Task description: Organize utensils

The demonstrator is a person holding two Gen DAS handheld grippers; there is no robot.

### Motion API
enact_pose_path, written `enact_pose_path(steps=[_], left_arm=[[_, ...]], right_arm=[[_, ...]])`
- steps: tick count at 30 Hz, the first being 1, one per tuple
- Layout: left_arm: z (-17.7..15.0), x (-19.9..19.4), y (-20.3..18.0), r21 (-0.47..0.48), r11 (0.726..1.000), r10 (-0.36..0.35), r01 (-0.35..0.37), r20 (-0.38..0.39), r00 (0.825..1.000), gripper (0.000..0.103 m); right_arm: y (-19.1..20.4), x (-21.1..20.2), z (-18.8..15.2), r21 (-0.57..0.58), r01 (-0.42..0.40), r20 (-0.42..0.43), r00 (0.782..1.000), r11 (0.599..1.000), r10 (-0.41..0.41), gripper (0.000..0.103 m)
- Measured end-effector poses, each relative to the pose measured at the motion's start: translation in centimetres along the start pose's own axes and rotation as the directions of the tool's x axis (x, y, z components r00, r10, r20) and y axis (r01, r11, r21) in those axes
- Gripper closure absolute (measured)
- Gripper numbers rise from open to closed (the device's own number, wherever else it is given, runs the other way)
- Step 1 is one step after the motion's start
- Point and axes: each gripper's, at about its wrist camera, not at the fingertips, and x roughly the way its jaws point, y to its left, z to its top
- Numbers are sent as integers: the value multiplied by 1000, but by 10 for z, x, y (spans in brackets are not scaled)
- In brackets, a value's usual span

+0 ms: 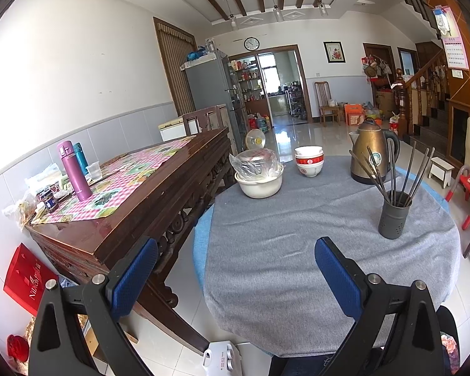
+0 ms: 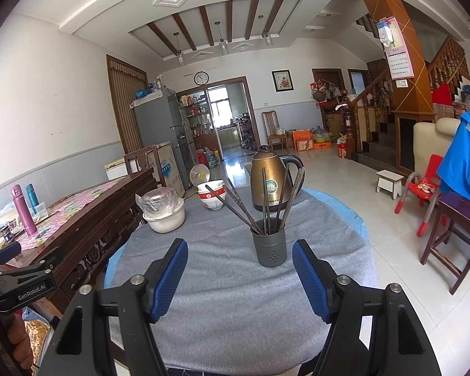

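A dark grey utensil holder point(image 1: 394, 215) point(image 2: 270, 246) stands upright on the round table's grey cloth point(image 1: 282, 250) point(image 2: 222, 282). Several dark chopsticks point(image 1: 391, 172) point(image 2: 260, 203) stand in it, fanned out. My left gripper point(image 1: 236, 269) is open and empty, held over the table's near left edge, the holder ahead to its right. My right gripper point(image 2: 239, 271) is open and empty, just short of the holder, which stands slightly right of centre between the fingers. The left gripper's body also shows at the left edge of the right wrist view point(image 2: 18, 285).
On the table's far side stand a bronze kettle point(image 1: 373, 153) point(image 2: 271, 181), stacked red-and-white bowls point(image 1: 309, 161) point(image 2: 212, 195) and a white pot with a plastic-wrapped lid point(image 1: 258, 172) point(image 2: 163, 211). A dark wooden sideboard point(image 1: 134, 213) point(image 2: 78, 219) stands left. A stool point(image 2: 454, 232) and red chair point(image 2: 423, 188) stand right.
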Motion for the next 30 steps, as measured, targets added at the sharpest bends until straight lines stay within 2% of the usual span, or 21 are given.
enact_pose_path(steps=[9,17,27,30], left_arm=[[1,7,-5,-8,1000,-4,4,-10,1000,3],[11,27,-14,-23,1000,3,-3,-23,1000,3],[20,72,-35,-22,1000,13,-15,-73,997,3],[18,103,-45,-39,999,-22,18,-121,992,3]], right_arm=[[0,2,11,-37,23,31,999,999,-22,30],[-1,23,22,-56,21,24,1000,998,-19,30],[-8,78,30,-65,5,-11,1000,998,-6,30],[-31,109,26,-36,44,-52,998,998,-46,30]])
